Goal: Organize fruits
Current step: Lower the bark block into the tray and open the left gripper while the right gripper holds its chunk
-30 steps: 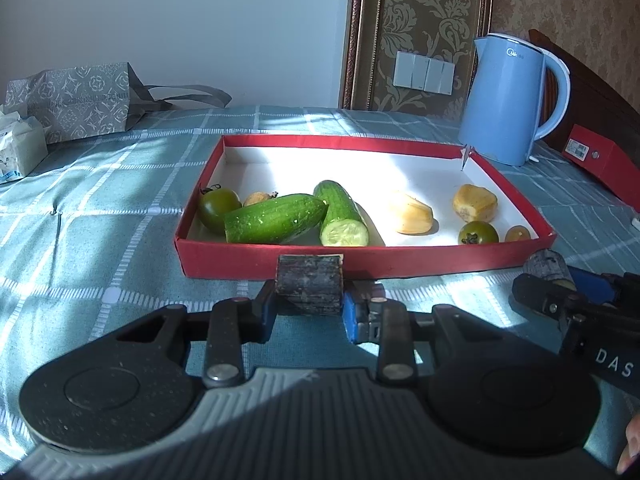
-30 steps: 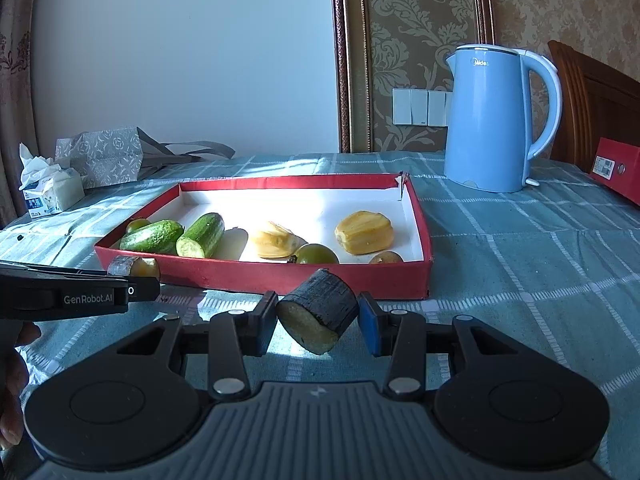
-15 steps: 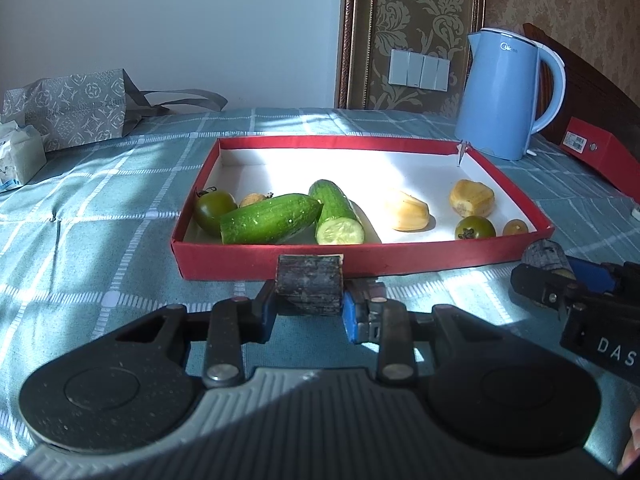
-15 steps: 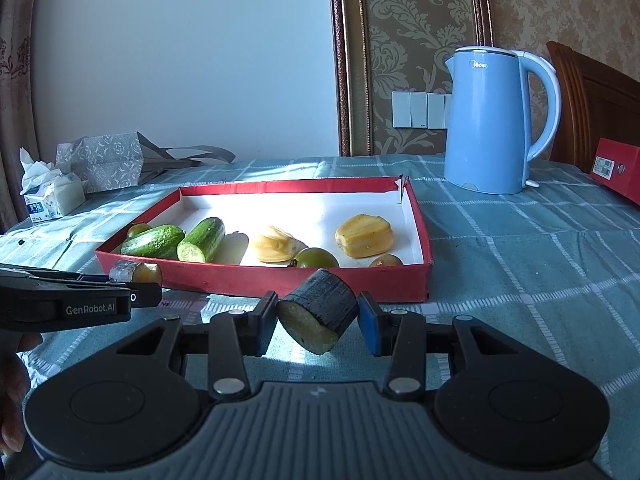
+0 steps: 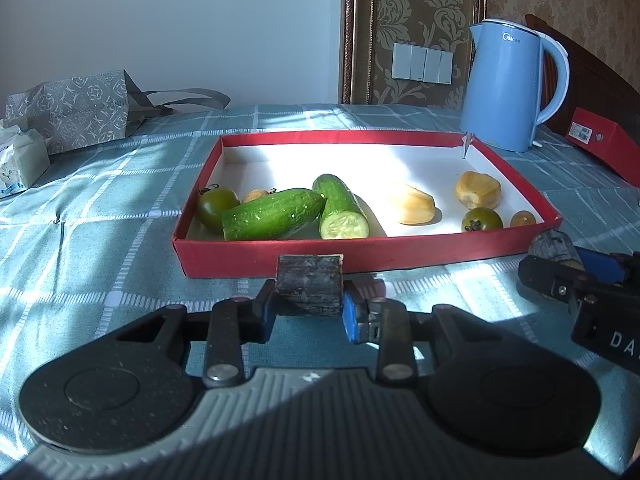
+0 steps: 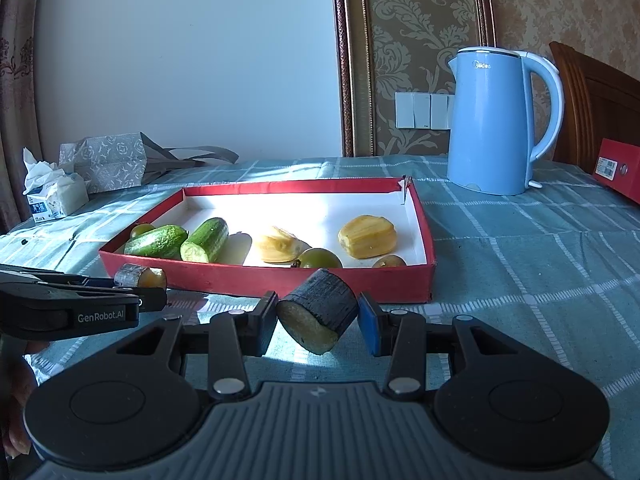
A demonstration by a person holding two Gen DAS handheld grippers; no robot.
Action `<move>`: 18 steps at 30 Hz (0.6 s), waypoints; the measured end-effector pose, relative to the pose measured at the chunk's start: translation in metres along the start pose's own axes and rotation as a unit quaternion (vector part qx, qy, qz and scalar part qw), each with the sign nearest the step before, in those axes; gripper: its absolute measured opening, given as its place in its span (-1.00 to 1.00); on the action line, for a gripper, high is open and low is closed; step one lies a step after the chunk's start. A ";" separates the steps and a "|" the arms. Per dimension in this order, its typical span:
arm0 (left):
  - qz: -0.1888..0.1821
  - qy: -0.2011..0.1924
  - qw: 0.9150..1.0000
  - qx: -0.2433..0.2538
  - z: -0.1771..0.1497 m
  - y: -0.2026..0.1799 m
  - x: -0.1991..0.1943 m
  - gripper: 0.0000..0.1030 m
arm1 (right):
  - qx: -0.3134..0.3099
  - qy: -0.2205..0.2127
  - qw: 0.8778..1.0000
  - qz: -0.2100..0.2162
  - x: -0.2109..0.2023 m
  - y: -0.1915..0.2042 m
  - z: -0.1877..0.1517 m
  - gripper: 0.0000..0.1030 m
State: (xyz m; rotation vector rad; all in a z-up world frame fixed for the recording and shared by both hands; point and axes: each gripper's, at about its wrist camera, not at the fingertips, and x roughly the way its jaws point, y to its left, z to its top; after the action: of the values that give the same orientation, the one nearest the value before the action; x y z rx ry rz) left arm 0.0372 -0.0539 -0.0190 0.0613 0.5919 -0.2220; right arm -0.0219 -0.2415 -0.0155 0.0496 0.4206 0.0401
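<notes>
The left gripper (image 5: 309, 307) is clenching a dark-barked sugarcane chunk (image 5: 309, 289) just off the near edge of the red cardboard tray (image 5: 360, 254). The right gripper (image 6: 318, 322) is gripping another dark sugarcane piece (image 6: 320, 312) (pale cut end showing) by the tray's near right corner.

Both views look forward and slightly downward along their own fingers, low over the table (image 5: 100, 200), close to the tray (image 5: 280, 256). The left wrist view faces its near left corner, the right wrist view its near right. Both share the tray and kettle (image 6: 488, 120).
</notes>
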 end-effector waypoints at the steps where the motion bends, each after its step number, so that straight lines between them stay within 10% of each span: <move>1: -0.001 0.000 1.000 -0.001 0.000 0.000 0.000 -0.42 | 0.000 0.000 1.000 0.000 0.000 0.000 0.000 -0.18; 18: -0.034 -0.024 0.999 0.013 0.059 -0.020 0.023 -0.42 | -0.004 0.000 1.000 0.006 0.000 0.001 0.000 -0.18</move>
State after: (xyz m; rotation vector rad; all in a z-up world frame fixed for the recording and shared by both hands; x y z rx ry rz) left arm 0.0829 -0.0844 0.0170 0.0614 0.5438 -0.2963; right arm -0.0220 -0.2405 -0.0148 0.0450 0.4198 0.0538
